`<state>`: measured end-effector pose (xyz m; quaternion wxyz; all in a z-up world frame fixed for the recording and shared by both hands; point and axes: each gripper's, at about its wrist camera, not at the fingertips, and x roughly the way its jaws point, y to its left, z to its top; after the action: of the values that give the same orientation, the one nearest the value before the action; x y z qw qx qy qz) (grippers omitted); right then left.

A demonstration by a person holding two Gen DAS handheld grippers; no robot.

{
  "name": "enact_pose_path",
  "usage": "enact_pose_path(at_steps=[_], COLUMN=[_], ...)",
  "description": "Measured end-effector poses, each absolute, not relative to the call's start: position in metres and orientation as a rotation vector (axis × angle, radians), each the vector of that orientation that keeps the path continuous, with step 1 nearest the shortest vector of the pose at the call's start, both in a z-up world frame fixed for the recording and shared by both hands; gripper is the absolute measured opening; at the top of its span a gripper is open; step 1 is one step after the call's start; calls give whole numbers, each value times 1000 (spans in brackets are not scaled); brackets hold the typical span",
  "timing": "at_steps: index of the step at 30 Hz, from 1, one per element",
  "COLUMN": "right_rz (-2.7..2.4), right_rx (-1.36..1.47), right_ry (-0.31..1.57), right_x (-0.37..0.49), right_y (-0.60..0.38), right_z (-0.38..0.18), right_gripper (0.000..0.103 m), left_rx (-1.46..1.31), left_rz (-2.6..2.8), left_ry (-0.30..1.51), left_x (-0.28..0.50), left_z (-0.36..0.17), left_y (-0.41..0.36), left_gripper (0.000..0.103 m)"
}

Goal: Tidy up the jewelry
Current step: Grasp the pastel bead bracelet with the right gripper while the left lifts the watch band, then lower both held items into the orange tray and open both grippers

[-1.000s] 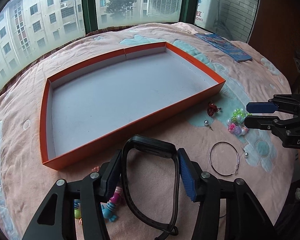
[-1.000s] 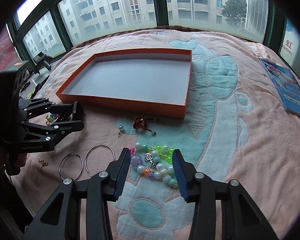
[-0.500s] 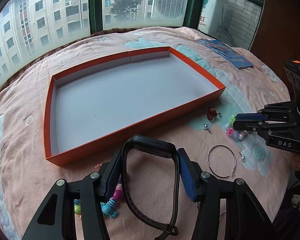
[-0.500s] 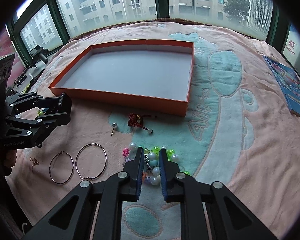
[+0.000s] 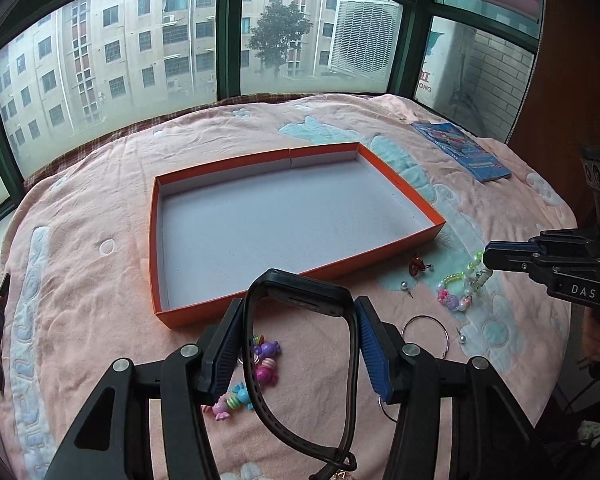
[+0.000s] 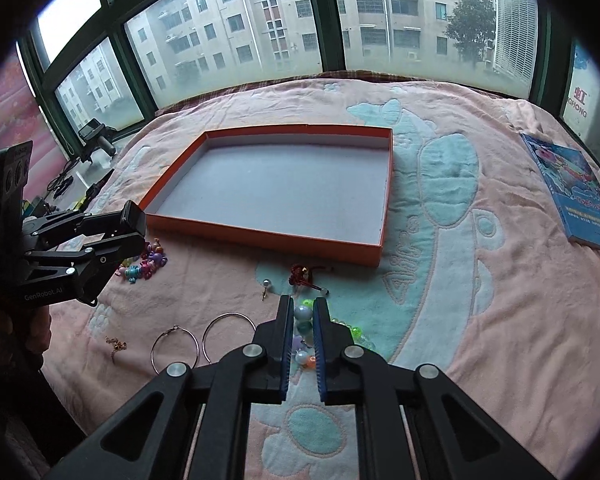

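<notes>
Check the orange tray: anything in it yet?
Empty. The orange tray shows only its bare grey floor in both wrist views; the beaded bracelet and hoop earrings lie outside on the blanket.

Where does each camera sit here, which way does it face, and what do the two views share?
Left wrist: sits on the left tongs, looks down past the black watch band they clamp toward the orange tray; right tongs enter at right.
Right wrist: sits on the right tongs, shut on the bead bracelet; left tongs at left.
Shared: tray, hoop earrings, blue book, windows.
</notes>
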<state>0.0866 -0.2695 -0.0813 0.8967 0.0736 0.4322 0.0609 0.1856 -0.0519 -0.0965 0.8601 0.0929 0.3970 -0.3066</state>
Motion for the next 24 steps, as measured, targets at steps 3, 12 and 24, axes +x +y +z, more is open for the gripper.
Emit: enact_pose_path(at_steps=[3,12,24], right_rz=[166,259,253], right_rx=[175,201,172], right_ry=[842,713,610], right_x=[82,80,112], right_y=[-267,-257,-256], right_z=[-59,-4,29], right_gripper=[12,12,12], left_rx=[175,131,88], left_rz=[-618,-569,-525], left_ry=[802,737,710], left_x=[179,170,210], left_z=[-77,-26,9], left_y=[-42,-25,-28], left_gripper=[58,58,58])
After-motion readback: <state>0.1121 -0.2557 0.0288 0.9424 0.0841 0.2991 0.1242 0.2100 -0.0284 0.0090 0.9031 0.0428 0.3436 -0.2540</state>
